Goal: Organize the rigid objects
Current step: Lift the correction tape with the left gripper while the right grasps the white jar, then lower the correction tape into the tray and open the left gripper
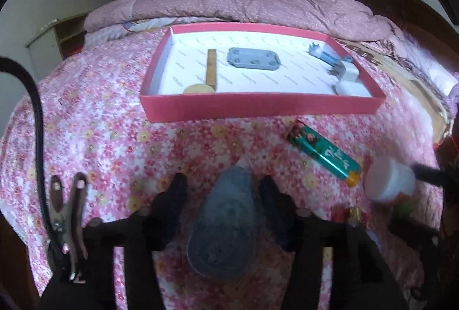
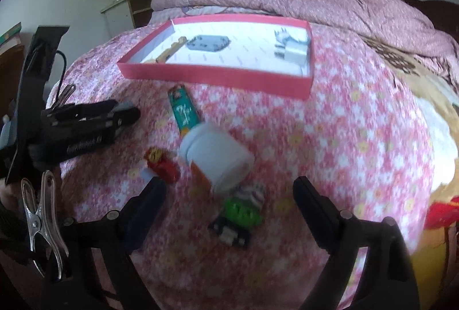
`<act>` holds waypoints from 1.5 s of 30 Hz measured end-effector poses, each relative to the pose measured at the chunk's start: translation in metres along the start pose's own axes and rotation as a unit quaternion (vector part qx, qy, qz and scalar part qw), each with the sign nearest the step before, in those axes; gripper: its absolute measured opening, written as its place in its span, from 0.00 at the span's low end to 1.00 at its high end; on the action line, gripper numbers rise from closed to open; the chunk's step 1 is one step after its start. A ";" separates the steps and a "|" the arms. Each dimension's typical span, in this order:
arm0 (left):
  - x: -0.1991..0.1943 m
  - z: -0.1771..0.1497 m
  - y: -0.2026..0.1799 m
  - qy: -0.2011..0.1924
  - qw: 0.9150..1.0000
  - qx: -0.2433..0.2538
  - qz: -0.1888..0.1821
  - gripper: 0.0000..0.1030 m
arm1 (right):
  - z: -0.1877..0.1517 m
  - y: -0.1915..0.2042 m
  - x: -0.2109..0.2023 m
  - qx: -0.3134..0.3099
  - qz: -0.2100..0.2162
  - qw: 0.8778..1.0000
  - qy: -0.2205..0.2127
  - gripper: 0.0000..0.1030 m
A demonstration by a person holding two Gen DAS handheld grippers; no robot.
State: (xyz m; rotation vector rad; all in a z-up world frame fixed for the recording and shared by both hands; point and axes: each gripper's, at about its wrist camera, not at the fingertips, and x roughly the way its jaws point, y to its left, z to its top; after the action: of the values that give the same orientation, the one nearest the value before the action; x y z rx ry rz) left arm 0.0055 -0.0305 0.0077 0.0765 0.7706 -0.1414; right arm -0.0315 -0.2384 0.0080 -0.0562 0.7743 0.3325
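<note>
Left tool [image 1: 223, 189] grips a grey-blue teardrop-shaped plastic piece [image 1: 226, 226] above the pink floral bedsheet [image 1: 109, 143].
Right tool [image 2: 229, 189] gapes empty over a white plastic jar [image 2: 215, 155]; the red shallow cardboard box [image 1: 258, 106] lies beyond.

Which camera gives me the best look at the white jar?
Right wrist view: the white jar lies whole on its side on the bedspread, ahead of the open right gripper. Left wrist view shows it only near the right edge, blurred.
</note>
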 end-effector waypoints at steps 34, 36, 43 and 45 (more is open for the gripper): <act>-0.015 -0.019 0.006 0.011 0.999 0.035 -0.001 0.69 | 0.000 0.000 0.018 -0.002 0.026 1.000 -0.006 0.56; -0.016 -0.021 0.001 0.009 0.999 0.047 -0.005 0.59 | 0.000 0.000 0.018 -0.002 0.026 1.000 -0.006 0.56; -0.018 -0.017 0.008 0.006 0.999 0.026 -0.028 0.41 | 0.000 -0.001 0.017 -0.002 0.024 1.000 -0.006 0.55; -0.018 -0.015 0.011 0.006 0.999 0.017 -0.034 0.41 | 0.000 -0.001 0.016 0.000 0.026 1.000 -0.007 0.55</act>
State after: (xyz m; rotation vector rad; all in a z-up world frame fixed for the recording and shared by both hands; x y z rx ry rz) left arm -0.0161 -0.0158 0.0098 0.0838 0.7838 -0.2189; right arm -0.0200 -0.2349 -0.0033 -0.0340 0.7630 0.3824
